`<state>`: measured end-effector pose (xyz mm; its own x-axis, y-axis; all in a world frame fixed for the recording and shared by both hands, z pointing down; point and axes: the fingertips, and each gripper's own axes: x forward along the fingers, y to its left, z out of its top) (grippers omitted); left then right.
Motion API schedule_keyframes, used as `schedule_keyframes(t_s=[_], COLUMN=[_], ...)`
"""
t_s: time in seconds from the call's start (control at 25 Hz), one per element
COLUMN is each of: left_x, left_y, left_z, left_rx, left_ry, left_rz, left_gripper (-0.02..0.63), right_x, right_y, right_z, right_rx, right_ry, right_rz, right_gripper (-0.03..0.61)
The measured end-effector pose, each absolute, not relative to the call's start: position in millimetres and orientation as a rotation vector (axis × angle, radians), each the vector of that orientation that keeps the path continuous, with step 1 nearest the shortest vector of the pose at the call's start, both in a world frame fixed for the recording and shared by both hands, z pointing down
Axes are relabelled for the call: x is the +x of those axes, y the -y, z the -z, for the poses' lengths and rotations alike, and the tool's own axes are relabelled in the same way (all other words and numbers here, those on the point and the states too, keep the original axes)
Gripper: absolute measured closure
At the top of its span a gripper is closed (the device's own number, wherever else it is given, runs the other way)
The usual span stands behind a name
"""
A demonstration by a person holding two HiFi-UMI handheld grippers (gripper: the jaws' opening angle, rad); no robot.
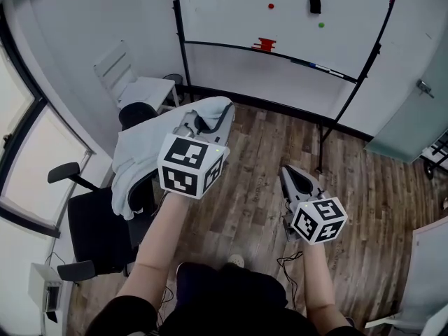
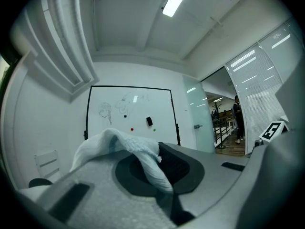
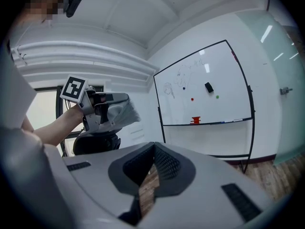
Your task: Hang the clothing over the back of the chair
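Observation:
A pale grey-white garment [image 1: 143, 149] lies draped across the top of a black office chair [image 1: 98, 222] at the left. My left gripper [image 1: 213, 117] is shut on a fold of that garment [image 2: 119, 144] and points level. The cloth bunches between its jaws and trails out ahead of them. The chair's dark back [image 1: 136, 114] shows just past the cloth. My right gripper [image 1: 287, 172] hangs over the wood floor to the right, apart from the garment. Its fingertips [image 3: 153, 147] meet with nothing between them. In the right gripper view the left gripper [image 3: 102, 109] shows with the cloth [image 3: 126, 112] in it.
A white chair [image 1: 133, 82] stands against the back left wall. A whiteboard on a black stand [image 1: 280, 19] fills the far wall. A glass door [image 1: 413, 117] is at the right and a window at the left. A cable [image 1: 290, 261] lies on the floor by my feet.

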<state>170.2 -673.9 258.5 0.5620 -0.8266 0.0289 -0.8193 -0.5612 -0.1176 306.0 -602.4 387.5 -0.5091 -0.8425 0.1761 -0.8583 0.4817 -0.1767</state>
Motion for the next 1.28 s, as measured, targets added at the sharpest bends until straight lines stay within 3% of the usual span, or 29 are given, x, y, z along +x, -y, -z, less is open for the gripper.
schedule_keyframes(t_s=[0.36, 1.28], left_x=[181.2, 82.1], left_y=[656.5, 579.2], left_z=[-316.0, -485.4], left_rx=[-2.756, -2.784], left_ry=[-1.446, -2.072], left_rz=[0.231, 0.311], left_gripper=[0.598, 0.598], right_x=[304.8, 238.6], right_y=[597.0, 577.8], right_z=[-403.5, -480.9], right_rx=[1.459, 1.251], right_ry=[2.650, 2.607], right_rz=[-0.408, -0.622], right_gripper=[0.578, 0.578])
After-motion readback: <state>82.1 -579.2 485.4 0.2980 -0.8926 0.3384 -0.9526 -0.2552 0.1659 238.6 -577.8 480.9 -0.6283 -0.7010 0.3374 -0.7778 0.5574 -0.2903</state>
